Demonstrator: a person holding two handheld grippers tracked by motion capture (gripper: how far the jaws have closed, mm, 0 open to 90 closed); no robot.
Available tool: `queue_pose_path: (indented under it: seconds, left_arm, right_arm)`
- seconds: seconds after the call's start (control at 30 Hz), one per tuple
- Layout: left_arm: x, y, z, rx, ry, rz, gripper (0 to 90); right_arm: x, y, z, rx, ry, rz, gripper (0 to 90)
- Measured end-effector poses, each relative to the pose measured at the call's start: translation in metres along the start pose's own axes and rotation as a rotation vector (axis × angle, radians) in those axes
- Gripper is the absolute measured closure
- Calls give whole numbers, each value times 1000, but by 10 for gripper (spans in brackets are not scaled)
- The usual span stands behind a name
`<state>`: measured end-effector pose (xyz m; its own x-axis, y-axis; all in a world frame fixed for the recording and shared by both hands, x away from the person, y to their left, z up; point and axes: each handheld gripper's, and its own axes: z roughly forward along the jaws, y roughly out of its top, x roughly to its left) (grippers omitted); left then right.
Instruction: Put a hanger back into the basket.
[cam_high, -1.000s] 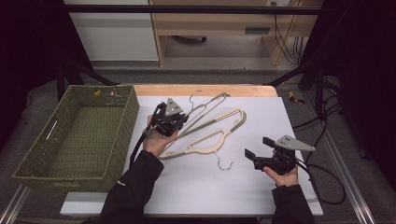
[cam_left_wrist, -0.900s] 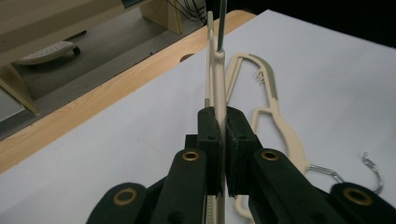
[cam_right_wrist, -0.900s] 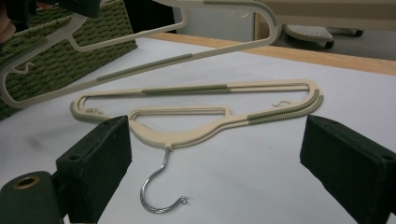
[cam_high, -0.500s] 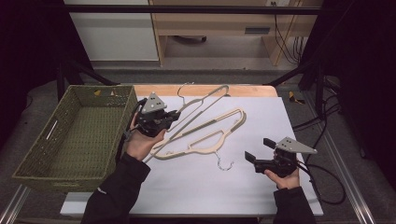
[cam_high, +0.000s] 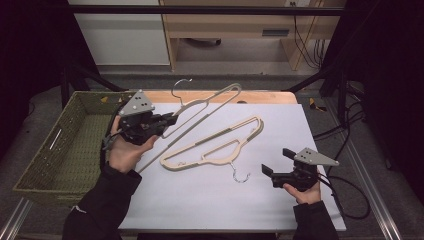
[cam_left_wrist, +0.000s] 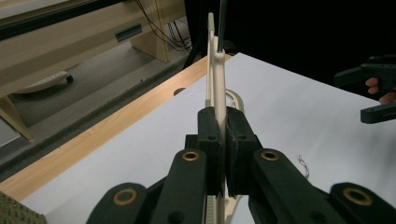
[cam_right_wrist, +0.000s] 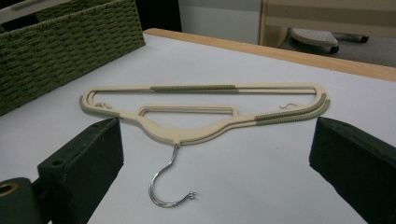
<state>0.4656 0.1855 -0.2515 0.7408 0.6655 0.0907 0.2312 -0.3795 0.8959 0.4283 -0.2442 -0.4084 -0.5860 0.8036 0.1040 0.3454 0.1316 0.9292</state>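
Note:
A cream and olive hanger is held off the table, tilted, with its metal hook pointing away. My left gripper is shut on it near the neck; in the left gripper view the hanger runs edge-on between the closed jaws. A second, matching hanger lies flat mid-table, its hook toward the person. My right gripper rests at the front right, open and holding nothing. In the right gripper view that hanger lies just beyond the spread jaws.
A green woven basket stands at the table's left edge, right beside my left hand, and shows as a wall in the right gripper view. The white tabletop has a wooden strip along its back. Cables trail off at the right.
My left gripper has carried its hanger up and to the left, toward the basket. The other hanger and my right gripper have stayed put.

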Motion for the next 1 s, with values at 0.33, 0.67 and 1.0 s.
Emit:
queue_pose_path:
  seconds: [0.33,0.67,1.0]
  left_arm:
    - [22,-2,-32,-24,22,-12,863]
    - [57,-19,-70,-27,82,-18,864]
    - [87,-42,-102,-16,128,-14,864]
  right_arm:
    - [1,1,-2,-4,-8,-11,27]
    - [1,1,-2,-2,-11,-5,27]
    - [1,0,0,4,-7,-10,27]
